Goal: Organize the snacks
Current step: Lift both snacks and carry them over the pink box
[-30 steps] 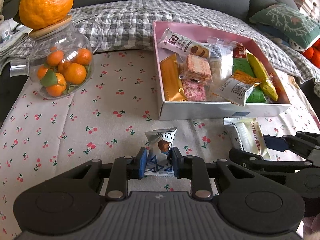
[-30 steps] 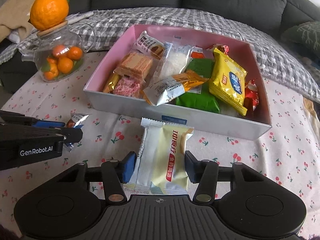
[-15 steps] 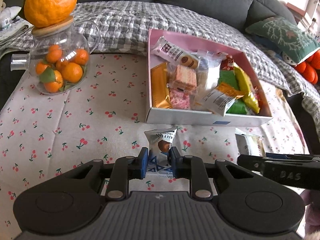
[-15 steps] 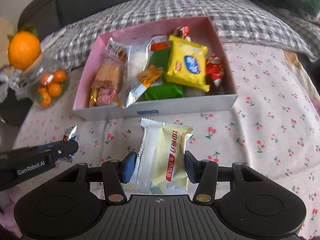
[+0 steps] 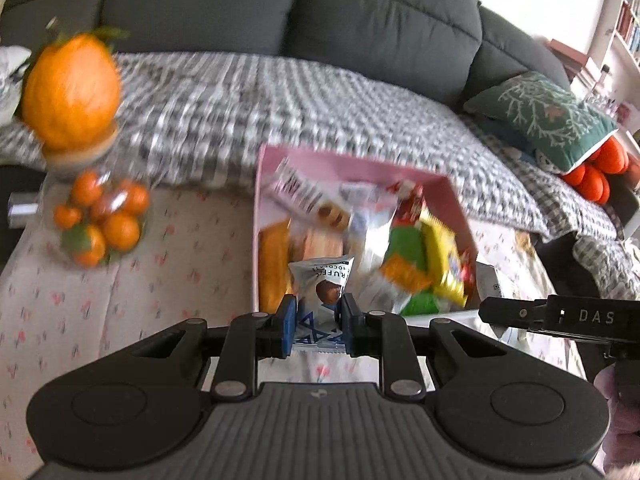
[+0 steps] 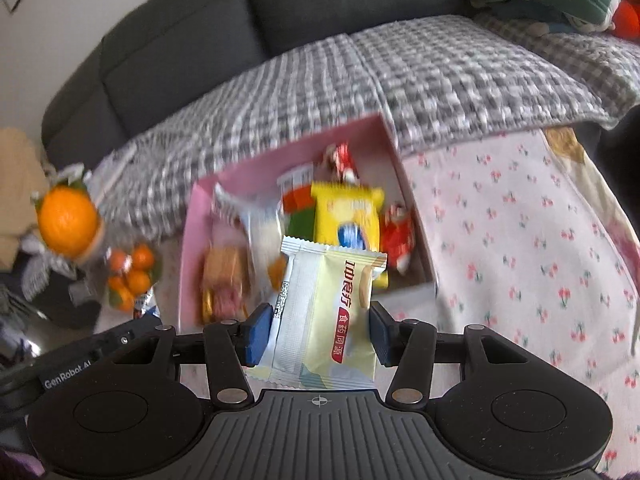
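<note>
Carrying a snack in each hand toward the shallow pink cardboard box (image 5: 356, 164), the person has both packets clear of the cherry-print cloth on the counter (image 6: 520, 216). The left tongs (image 5: 316, 322) are pinched tight on the small silver foil chocolate packet (image 5: 322, 292), gripping only its lower part, so the top flares free above the pads. The right tongs (image 6: 318, 332) are clamped on the wide pale-yellow and white biscuit wrapper (image 6: 324, 312), squeezing it across its width.

Both wrappers are slick and air-filled — a jolt could let either slide out and land short of the box, on the cloth. The box is already crowded with a yellow bag (image 6: 346, 216), green and red packets and wafers, so a packet dropped on the heap may ride up and tip over the low rim. The two tools are close together, with the right one's black arm (image 5: 560, 316) just beside the left — releasing over the same corner risks a knock. The round glass jar of small oranges (image 5: 100, 224), with a large orange (image 5: 72, 88) balanced on its lid, stands to the left, well apart.
</note>
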`<state>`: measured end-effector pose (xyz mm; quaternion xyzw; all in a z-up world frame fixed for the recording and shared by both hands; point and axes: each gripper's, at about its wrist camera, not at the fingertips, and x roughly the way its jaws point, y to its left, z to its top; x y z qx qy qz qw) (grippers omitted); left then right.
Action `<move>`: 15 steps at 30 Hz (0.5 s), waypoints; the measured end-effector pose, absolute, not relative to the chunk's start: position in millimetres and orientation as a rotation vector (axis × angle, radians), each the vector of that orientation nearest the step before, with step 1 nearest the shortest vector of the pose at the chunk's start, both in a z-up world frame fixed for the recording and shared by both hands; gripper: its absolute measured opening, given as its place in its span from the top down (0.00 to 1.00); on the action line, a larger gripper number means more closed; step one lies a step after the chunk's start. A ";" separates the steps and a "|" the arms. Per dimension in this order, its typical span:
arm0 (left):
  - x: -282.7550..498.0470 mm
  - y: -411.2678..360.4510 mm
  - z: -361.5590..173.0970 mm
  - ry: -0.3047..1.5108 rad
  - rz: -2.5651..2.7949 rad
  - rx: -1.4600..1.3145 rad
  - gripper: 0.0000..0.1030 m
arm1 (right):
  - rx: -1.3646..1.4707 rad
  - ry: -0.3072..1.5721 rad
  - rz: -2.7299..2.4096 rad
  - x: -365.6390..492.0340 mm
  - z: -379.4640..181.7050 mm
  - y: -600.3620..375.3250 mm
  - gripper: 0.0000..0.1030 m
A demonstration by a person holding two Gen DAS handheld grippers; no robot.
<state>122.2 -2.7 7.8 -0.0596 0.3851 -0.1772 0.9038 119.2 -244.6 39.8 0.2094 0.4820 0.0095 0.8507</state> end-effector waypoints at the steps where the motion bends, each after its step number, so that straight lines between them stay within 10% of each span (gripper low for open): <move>1: 128.1 -5.8 10.9 0.786 -0.370 -0.121 0.80 | 0.443 1.004 0.016 125.7 41.5 -247.4 0.52; 15: 210.2 -67.6 7.0 0.737 -0.428 -0.045 0.80 | 0.521 0.925 -0.021 211.4 6.3 -280.8 0.51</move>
